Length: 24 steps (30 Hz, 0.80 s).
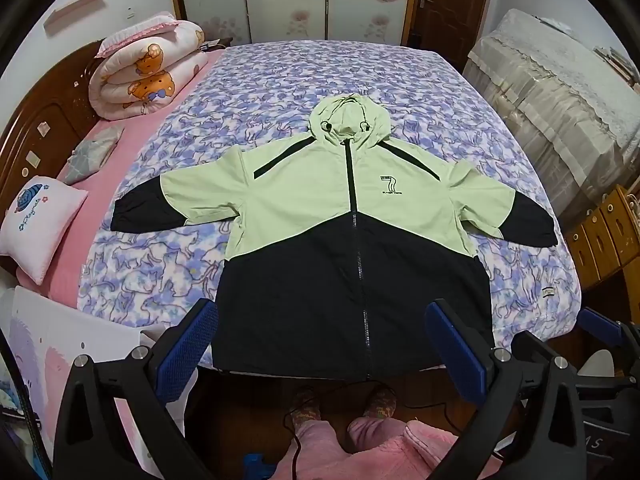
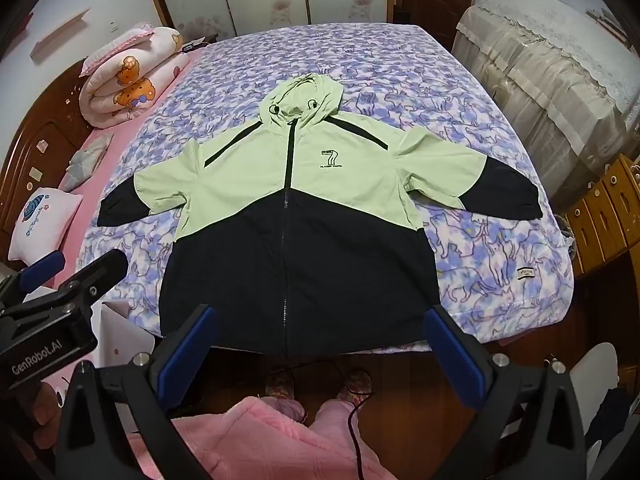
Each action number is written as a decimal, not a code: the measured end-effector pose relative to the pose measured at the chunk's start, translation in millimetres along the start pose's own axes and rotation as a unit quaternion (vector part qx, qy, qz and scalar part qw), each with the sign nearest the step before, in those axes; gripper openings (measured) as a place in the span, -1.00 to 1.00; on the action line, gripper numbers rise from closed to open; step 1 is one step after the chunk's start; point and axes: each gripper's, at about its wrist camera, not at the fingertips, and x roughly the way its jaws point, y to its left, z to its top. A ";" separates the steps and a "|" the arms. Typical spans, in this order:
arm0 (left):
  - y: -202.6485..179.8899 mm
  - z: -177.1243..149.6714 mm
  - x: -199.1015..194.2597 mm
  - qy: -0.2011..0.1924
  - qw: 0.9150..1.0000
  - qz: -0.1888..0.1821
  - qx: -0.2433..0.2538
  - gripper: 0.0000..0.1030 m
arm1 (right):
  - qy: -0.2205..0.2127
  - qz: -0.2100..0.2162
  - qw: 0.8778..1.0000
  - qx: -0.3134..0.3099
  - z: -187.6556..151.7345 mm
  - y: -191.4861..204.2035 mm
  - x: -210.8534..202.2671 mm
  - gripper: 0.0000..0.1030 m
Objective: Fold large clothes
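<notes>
Green-and-black jacket [image 1: 352, 240] lies flat, zipped, on the bed [image 1: 280, 80]. My left tool [image 1: 320, 344] and right tool [image 2: 320, 340] gape wide, empty.

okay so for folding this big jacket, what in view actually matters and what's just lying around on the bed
Belongs to the job:
- green and black hooded jacket, spread flat, zipped
- left gripper, open
- right gripper, open
- cat-print blanket under the jacket

Just lying about:
- rolled bear-print quilt
- pink cushion
- grey pillow
</notes>
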 end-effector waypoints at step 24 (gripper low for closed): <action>1.0 -2.3 3.6 0.003 1.000 -0.002 -0.003 0.99 | 0.003 0.001 1.000 -0.001 7.2 -10.1 4.8 1.00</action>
